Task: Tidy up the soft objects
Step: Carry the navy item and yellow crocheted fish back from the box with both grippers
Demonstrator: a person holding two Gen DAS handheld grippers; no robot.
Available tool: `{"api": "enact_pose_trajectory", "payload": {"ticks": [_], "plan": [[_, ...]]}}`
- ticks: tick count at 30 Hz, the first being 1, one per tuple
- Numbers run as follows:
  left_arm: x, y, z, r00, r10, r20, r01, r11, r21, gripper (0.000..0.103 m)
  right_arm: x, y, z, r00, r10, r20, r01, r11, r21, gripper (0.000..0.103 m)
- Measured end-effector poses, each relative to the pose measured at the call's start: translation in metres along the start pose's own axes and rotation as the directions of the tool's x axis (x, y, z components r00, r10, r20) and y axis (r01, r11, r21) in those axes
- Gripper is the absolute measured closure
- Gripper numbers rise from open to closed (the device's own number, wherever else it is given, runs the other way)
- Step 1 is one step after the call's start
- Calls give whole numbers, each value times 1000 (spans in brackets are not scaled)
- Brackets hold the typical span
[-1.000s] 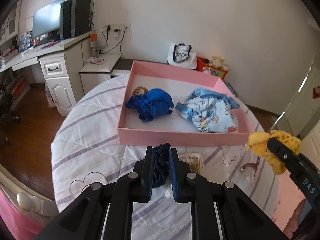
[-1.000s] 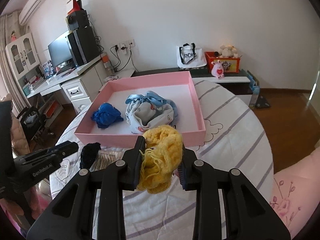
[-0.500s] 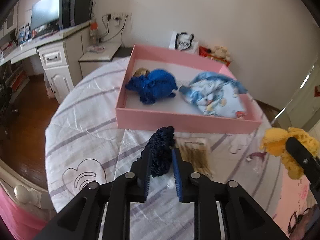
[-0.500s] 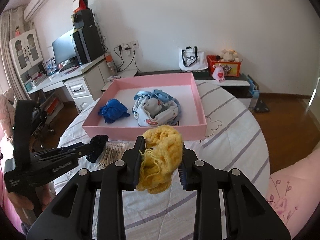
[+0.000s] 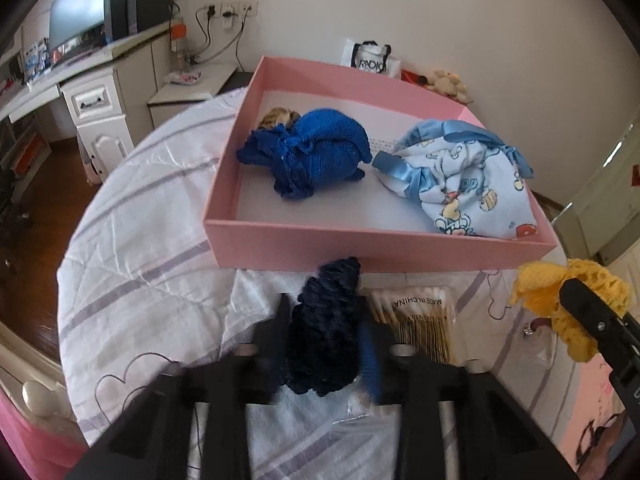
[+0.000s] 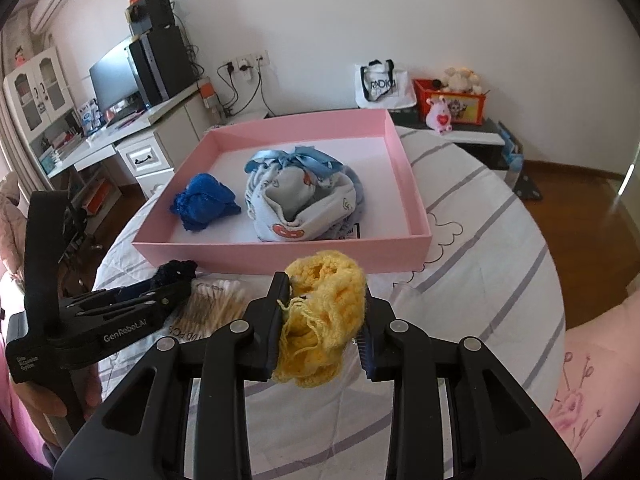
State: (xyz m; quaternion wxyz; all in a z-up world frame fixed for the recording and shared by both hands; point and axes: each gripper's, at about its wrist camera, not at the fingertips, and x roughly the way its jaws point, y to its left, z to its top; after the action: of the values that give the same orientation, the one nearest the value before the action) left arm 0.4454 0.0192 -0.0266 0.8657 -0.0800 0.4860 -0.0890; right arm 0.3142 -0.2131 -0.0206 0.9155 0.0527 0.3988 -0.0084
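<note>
The left gripper (image 5: 326, 344) is closing on the dark navy knit piece (image 5: 326, 320), above the cotton swab packet (image 5: 420, 320) near the desk's (image 5: 140, 280) front edge. The right gripper (image 6: 322, 316) pinches the yellow knit piece (image 6: 324, 312). Beyond, the pink box (image 5: 360, 246) holds the blue knit item (image 5: 316, 152) and the printed baby cloth (image 5: 460, 176).

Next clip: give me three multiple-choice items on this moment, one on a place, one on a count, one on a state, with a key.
1. Where does the cotton swab packet lie?
A. in the box
B. on the quilt in front of the box
C. on the desk

2. How many soft bundles lie in the pink box?
A. two
B. four
C. none

3. What does the right gripper hold?
A. nothing
B. the swabs
C. the yellow knit piece

Key: 1 B, it lies outside the front wall. 2 A, the blue knit and the printed cloth. 3 C, yarn sits between the pads.
</note>
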Motion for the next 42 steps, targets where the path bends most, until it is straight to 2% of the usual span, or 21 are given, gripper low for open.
{"api": "enact_pose_trajectory", "payload": {"ticks": [2, 8, 12, 27, 37, 42], "plan": [[0, 1, 0, 1000, 5, 4, -5, 1000, 3, 91, 2, -2, 0, 1000, -2, -4, 2, 1000, 6, 75], [-24, -3, -5, 997, 28, 67, -29, 999, 17, 92, -2, -4, 0, 1000, 7, 4, -7, 1000, 14, 75], [-44, -5, -15, 990, 68, 120, -71, 997, 21, 92, -15, -2, -4, 999, 16, 29, -17, 1000, 11, 75], [-123, -21, -57, 968, 69, 241, -82, 996, 42, 92, -80, 5, -19, 986, 34, 161, -32, 999, -16, 75], [-182, -30, -84, 938, 50, 344, -73, 996, 54, 92, -130, 13, -25, 961, 40, 275, -27, 998, -50, 75], [-214, -32, -99, 913, 40, 405, -70, 996, 61, 92, -158, 21, -27, 938, 35, 344, -10, 997, -75, 75]]}}
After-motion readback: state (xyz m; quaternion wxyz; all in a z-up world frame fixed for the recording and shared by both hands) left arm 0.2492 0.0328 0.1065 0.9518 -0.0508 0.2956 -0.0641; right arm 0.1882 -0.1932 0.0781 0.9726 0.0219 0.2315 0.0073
